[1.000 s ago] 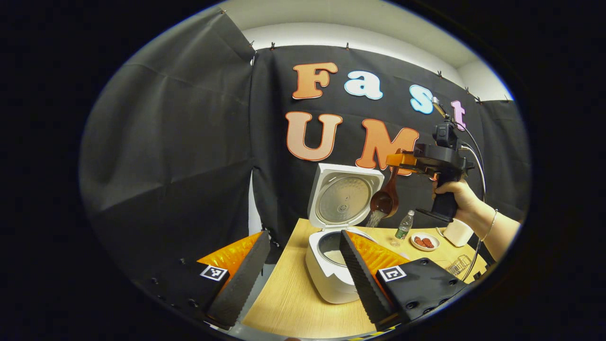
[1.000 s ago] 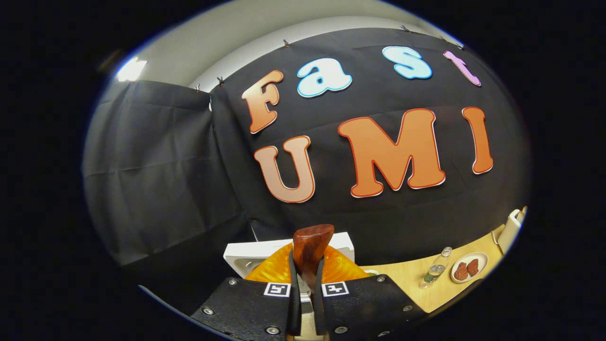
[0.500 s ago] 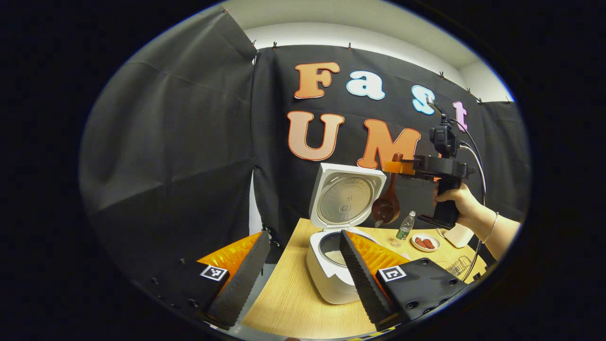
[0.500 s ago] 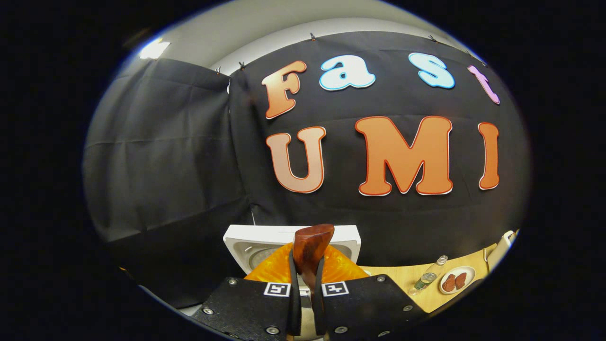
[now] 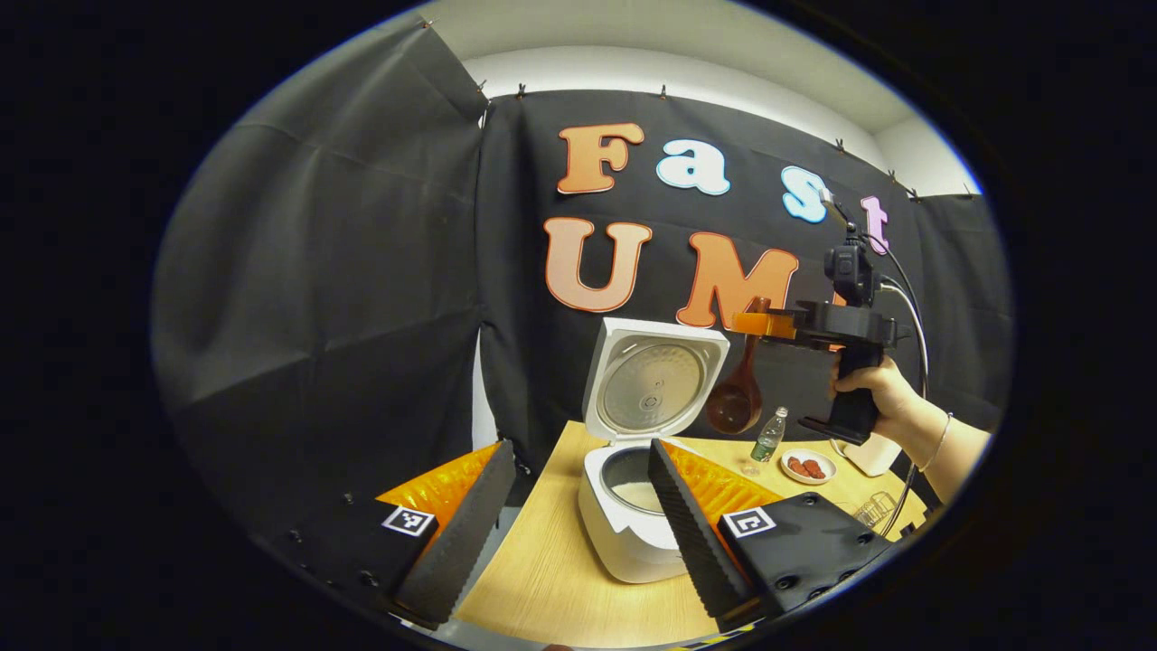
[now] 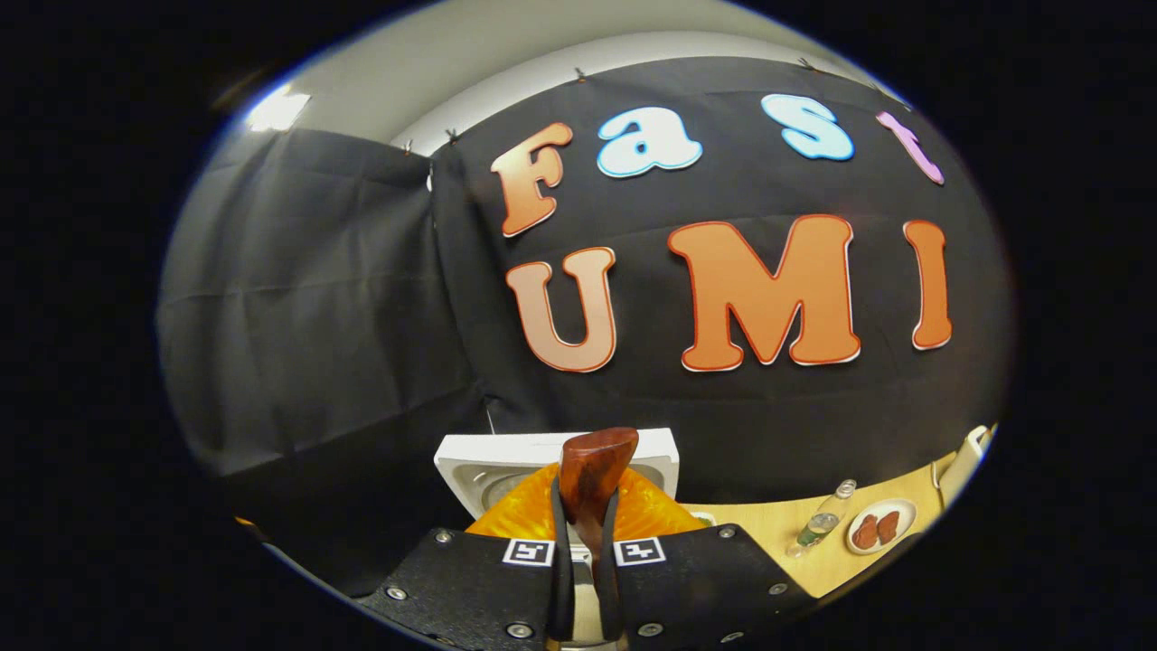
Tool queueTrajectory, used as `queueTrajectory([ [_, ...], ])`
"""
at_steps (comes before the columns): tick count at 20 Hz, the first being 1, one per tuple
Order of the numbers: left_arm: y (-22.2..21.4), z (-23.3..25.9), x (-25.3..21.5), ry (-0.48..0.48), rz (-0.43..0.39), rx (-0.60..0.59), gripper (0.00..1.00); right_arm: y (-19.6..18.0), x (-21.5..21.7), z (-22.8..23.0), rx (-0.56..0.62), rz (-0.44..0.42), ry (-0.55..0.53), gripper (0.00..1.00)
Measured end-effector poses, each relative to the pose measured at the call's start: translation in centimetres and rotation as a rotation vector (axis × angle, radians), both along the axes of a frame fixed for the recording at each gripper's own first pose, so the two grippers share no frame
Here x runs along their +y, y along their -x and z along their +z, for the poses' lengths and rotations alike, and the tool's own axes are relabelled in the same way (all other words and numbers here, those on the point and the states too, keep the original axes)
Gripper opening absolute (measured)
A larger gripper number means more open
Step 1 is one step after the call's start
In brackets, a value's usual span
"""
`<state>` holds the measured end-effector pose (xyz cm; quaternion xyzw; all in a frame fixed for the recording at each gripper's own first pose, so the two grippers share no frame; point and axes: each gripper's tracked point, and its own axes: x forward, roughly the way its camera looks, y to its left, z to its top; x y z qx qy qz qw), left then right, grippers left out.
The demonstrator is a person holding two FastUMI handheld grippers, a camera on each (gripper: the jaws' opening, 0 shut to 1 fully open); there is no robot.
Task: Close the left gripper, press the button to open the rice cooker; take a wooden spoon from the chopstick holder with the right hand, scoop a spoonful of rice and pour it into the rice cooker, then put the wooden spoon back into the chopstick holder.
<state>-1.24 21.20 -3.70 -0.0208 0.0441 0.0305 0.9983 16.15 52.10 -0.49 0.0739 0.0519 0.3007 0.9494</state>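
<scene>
- The white rice cooker (image 5: 633, 533) stands on the light wooden table (image 5: 551, 579), its lid (image 5: 653, 380) swung up and standing nearly upright behind the pot.
- White rice (image 5: 637, 495) lies in the bottom of the cooker's inner pot.
- In the left gripper view the left gripper (image 5: 578, 515) hangs above the table's near edge with its jaws spread wide apart and nothing between them; the cooker shows through the gap.
- The right gripper (image 5: 755, 323) is held high, to the right of the raised lid, by a hand (image 5: 881, 398) wrapped around its handle.
- Its jaws pinch the handle of the dark reddish-brown wooden spoon (image 5: 737, 398), which hangs almost straight down with the bowl at the bottom.
- The spoon's bowl hangs in the air just beside the lid's right edge, above and to the right of the open pot, and touches neither.
- In the right gripper view the right gripper (image 6: 586, 565) has both fingers pressed against the sides of the spoon's handle (image 6: 592, 479), whose rounded end sticks up between them; the lid's top edge (image 6: 556, 449) shows just behind.
- Farther back on the table stand a small clear plastic bottle with a green label (image 5: 769, 436) and a small white dish holding reddish-brown pieces (image 5: 809, 467), close together.
- A white container (image 5: 870, 455) sits just right of the dish, below the hand.
</scene>
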Motion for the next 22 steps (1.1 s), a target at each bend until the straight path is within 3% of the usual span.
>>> queueTrajectory([
  [11,-0.6,1.4,-1.8,-0.015,-0.009,-0.028,1.0,-0.9,-17.4,1.3,0.011,-0.22,-0.058,0.1],
  [22,-2.2,2.8,-7.3,-0.047,-0.069,-0.054,1.0,1.1,-39.7,-3.6,0.065,-0.512,-0.036,0.1],
])
